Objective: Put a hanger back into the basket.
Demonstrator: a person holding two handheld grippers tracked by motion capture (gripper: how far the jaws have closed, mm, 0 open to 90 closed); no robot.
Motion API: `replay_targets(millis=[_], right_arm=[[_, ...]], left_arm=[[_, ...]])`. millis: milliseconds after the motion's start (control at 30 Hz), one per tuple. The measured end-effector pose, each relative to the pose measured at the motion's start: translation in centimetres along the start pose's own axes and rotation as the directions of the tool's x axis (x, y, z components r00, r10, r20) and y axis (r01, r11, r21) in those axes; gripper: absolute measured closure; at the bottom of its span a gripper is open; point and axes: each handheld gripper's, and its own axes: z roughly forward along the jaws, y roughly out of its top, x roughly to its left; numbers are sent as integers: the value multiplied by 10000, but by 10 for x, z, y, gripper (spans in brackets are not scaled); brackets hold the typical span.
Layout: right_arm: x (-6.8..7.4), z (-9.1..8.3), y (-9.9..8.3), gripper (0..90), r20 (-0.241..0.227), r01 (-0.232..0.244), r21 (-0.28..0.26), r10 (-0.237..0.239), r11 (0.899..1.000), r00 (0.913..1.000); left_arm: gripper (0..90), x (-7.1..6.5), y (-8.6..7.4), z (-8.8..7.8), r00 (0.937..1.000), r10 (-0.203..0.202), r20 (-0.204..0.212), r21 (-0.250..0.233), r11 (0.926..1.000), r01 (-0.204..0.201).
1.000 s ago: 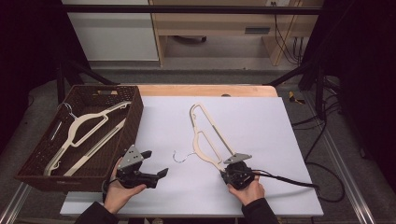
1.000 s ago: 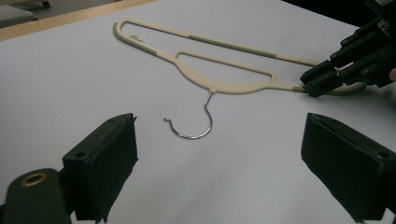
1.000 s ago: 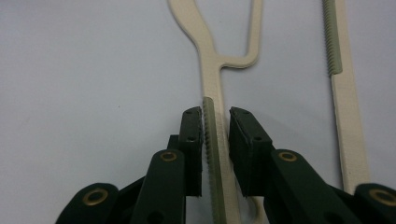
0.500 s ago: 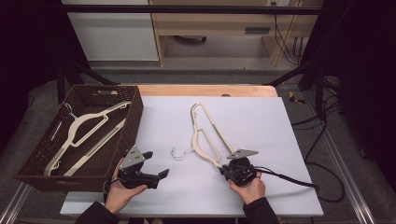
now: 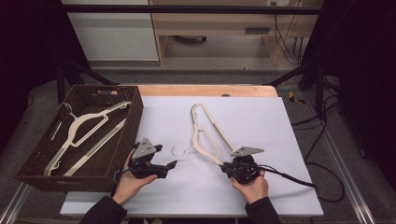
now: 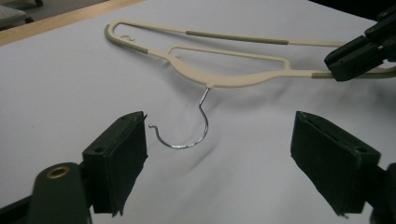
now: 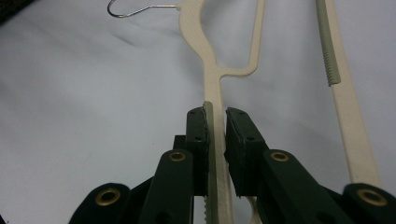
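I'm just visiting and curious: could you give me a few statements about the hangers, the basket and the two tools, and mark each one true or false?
1. The right tool grips the hanger on the table. True.
2. The left tool is clamped on the hook. False: its jaws stand open, with the hook lying ahead of them, untouched.
3. The basket holds hangers. True.
4. The basket sits at the right of the table. False: it sits at the left.
5. The hanger on the table is black. False: it is cream.

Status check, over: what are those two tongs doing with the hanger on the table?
Right tongs shut on cream hanger arm. Left tongs open, just narrowed slightly, empty, facing wire hook. Hanger flat on white sheet. Nothing between left tongs and hook.
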Motion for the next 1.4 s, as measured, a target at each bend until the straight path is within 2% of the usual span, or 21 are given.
replay_targets(millis=[33,167,267,400,500,667,767,867,933,967,1067,1100,1200,1267,1300,1400], right_arm=[[1,0,0,797,58,-168,40,168,9999,9998],[1,-1,1,797,102,-156,51,156,9999,9998],[1,-1,0,797,104,-67,65,66,10000,9999],[1,-1,1,797,114,-97,51,97,9999,9999],[1,-1,0,797,99,-62,79,61,9999,9999],[1,-1,0,796,89,-45,60,45,10000,10000],[1,-2,0,797,112,-40,80,39,10000,9999],[1,-2,0,796,103,-77,86,76,9999,9999],[0,-2,0,796,54,94,44,-95,9999,9999],[1,-2,0,796,99,-28,93,27,10000,9999],[1,-2,0,796,54,-5,68,4,10000,10000],[2,-2,1,795,-43,-139,-8,139,9999,9999],[0,-3,0,794,-94,229,29,-229,9997,9997],[1,-3,-1,793,-269,168,105,-166,9998,9995],[2,-3,-1,792,-352,115,164,-110,9998,9993],[3,0,-4,789,-519,337,242,-324,9991,9981]], left_arm=[[204,1,3,6,10000,2,47,84,10000,-2],[252,3,11,32,9998,99,194,593,9982,-110],[292,7,13,53,9999,88,84,1015,9948,-96],[322,12,13,67,9999,-1,133,1220,9925,-15],[362,14,12,77,9998,112,189,1494,9887,-139],[462,17,12,88,9994,91,322,1698,9854,-145],[542,19,9,96,9985,-85,533,1920,9814,-19],[626,20,6,99,9980,-18,633,2129,9770,-118],[695,21,6,100,9963,-163,840,2025,9793,-11],[723,21,6,99,9953,-171,949,1970,9804,-20],[805,19,7,98,9947,14,1031,1957,9804,-216],[809,18,8,97,9950,-1,999,1907,9815,-191],[818,18,9,94,9949,-88,1002,1883,9820,-103],[823,16,11,90,9962,-103,860,1803,9836,-54],[825,15,12,88,9969,-40,791,1845,9828,-107],[830,11,16,82,9981,54,612,1916,9813,-171]])
